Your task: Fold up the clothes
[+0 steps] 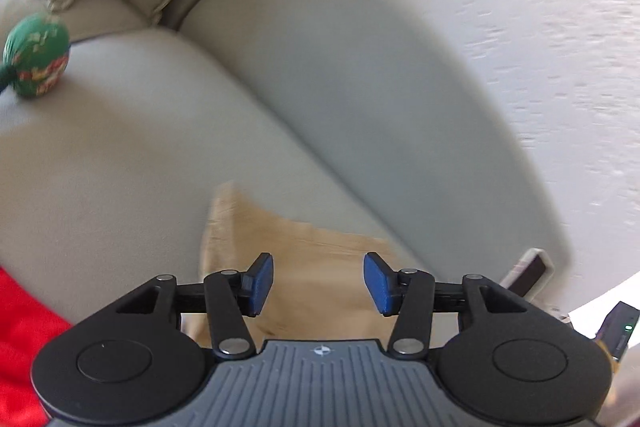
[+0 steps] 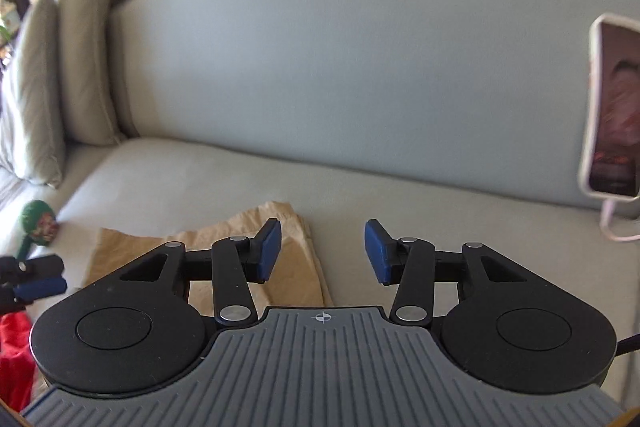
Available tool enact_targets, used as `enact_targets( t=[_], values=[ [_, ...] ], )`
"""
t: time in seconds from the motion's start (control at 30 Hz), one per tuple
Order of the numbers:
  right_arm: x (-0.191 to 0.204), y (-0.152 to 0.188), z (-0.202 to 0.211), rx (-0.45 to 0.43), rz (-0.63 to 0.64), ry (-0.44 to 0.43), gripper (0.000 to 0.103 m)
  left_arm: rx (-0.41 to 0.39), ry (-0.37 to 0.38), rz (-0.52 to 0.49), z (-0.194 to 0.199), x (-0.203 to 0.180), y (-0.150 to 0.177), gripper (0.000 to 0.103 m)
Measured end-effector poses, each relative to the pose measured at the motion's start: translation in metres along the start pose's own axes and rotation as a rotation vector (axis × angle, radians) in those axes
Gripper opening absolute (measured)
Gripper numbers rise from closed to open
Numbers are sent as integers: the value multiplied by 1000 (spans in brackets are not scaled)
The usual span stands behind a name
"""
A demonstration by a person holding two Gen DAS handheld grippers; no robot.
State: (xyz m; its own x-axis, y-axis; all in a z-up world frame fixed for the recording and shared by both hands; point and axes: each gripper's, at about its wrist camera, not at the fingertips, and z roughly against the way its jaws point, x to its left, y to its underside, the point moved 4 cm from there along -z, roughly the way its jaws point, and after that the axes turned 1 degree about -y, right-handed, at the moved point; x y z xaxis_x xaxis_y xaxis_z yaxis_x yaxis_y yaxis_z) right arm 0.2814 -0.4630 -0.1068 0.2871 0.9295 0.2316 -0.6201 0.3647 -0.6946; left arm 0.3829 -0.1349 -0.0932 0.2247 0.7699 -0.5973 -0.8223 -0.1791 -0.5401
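Tan garment (image 2: 208, 247), folded flat, lies on the sofa seat (image 2: 400, 195) under and just ahead of both tools. The left hand-held gripper (image 1: 319, 285) hangs above it with its blue pads (image 1: 264, 281) parted and nothing between them; the cloth shows through the gap, apart from the pads. The right hand-held gripper (image 2: 322, 253) is likewise parted and empty, its left pad over the garment's right edge and its right pad over bare seat. In the right wrist view the left tool's blue-tipped fingers show at the far left, beside the garment's left edge.

Beyond the garment the pale grey seat runs to the backrest (image 2: 340, 47). A green patterned ball (image 1: 36, 55) rests on the seat, well apart from the garment. Behind it, cushions (image 2: 56, 75) lean at the sofa's end. A phone (image 2: 614, 111) stands propped against the backrest on the right, with a cable trailing from its base. Red fabric (image 1: 20, 327) lies at the lower left edge.
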Motion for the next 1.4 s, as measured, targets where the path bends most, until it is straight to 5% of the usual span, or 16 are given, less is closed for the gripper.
enact_targets(
  t=[0.17, 0.3, 0.37, 0.47, 0.6, 0.73, 0.83, 0.87, 0.9, 1.0, 1.2, 1.3, 1.4],
  values=[
    [0, 15, 97, 54, -36, -125, 48, 0, 111, -139, 80, -61, 35, 61],
    [6, 32, 180, 37, -27, -212, 48, 91, 302, -108, 122, -98, 81, 61],
    [6, 41, 215, 14, -43, -262, 50, 109, 329, -93, 133, -101, 94, 64],
    [6, 62, 230, 70, -72, -324, 51, 70, 165, -152, 127, -100, 124, 67],
    [25, 112, 169, 200, -40, -306, 51, 52, -134, -266, 87, -85, 157, 63],
    [31, 164, 87, 377, -86, -290, 48, 100, -236, -262, 51, -64, 179, 55],
    [7, 185, 64, 412, -60, -115, 28, 131, -308, -340, 25, -52, 178, 47],
    [-5, 188, 64, 404, -45, -49, 6, 148, -334, -361, 18, -50, 178, 42],
    [-17, 188, 67, 392, -42, 8, 3, 156, -350, -383, 15, -51, 179, 40],
    [-39, 185, 100, 360, -33, 102, 12, 137, -330, -417, 44, -61, 184, 39],
    [-29, 183, 218, 214, 16, -44, 29, 69, -89, -445, 141, -101, 211, 45],
    [-14, 185, 273, 143, 12, -95, 36, 65, -45, -458, 187, -109, 234, 45],
    [-2, 197, 311, 111, -32, -146, 44, 64, -76, -475, 208, -103, 261, 45]
  ],
)
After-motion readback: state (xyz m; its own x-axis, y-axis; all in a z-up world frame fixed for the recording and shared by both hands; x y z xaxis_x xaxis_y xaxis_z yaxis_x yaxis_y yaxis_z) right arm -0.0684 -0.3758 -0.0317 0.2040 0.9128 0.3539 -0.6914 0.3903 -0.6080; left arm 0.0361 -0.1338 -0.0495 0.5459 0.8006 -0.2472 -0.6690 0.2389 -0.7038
